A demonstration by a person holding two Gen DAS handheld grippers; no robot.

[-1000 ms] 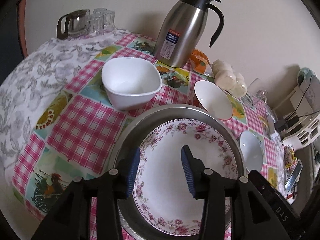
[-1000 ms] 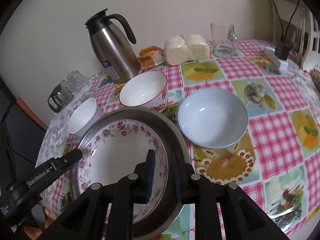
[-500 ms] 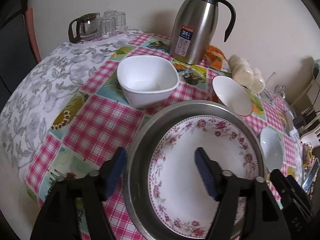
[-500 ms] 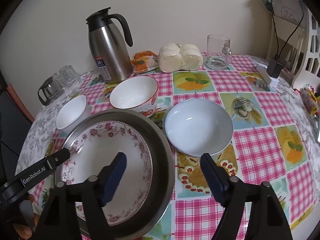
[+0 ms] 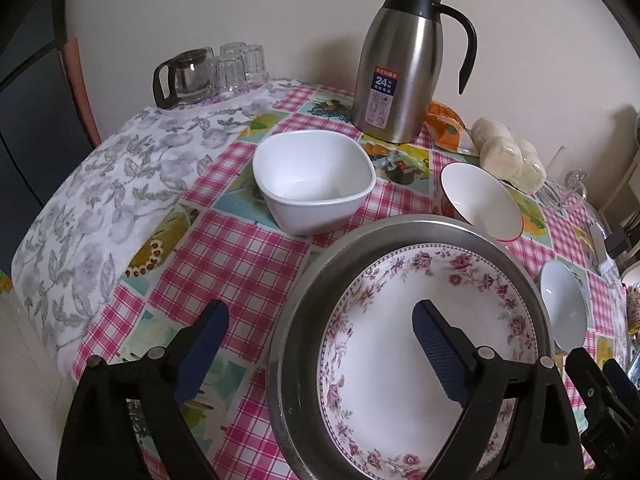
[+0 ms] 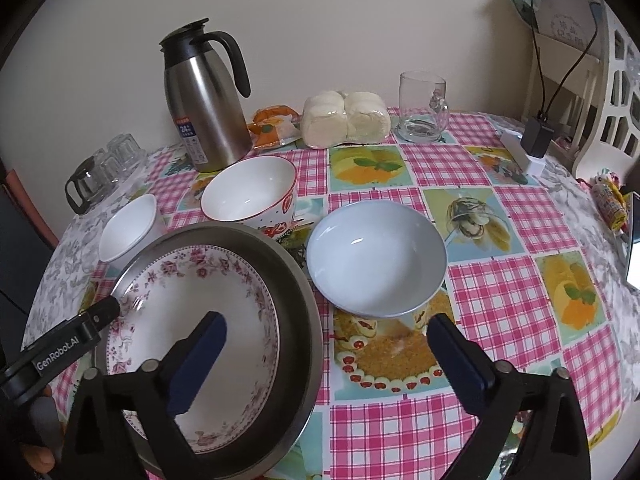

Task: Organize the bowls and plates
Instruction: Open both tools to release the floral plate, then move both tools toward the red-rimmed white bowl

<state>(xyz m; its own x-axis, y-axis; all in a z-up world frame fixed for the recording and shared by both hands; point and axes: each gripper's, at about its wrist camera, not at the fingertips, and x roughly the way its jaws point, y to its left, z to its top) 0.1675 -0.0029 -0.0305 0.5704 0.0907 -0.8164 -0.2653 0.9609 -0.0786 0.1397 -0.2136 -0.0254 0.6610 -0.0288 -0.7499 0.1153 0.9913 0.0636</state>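
Observation:
A floral plate (image 5: 404, 328) (image 6: 188, 312) lies inside a round steel tray (image 5: 304, 304) (image 6: 298, 320) on the checked tablecloth. My left gripper (image 5: 320, 340) is open and empty, straddling the tray's left rim from above. My right gripper (image 6: 326, 348) is open and empty, straddling the tray's right rim. A square white bowl (image 5: 314, 180) (image 6: 128, 224) sits beyond the tray. A red-rimmed bowl (image 5: 480, 200) (image 6: 250, 192) stands by the tray's far edge. A pale blue bowl (image 6: 376, 256) (image 5: 564, 308) sits to the right.
A steel thermos jug (image 5: 404, 64) (image 6: 204, 100) stands at the back. Glass cups and a small glass pot (image 5: 208, 74) stand at the back left. Wrapped buns (image 6: 344, 120), a glass mug (image 6: 422, 108) and a charger (image 6: 528, 148) lie at the back right.
Both grippers opened from a narrow gap around the tray and plate rims to wide open and pulled back, leaving tray and plate on the table.

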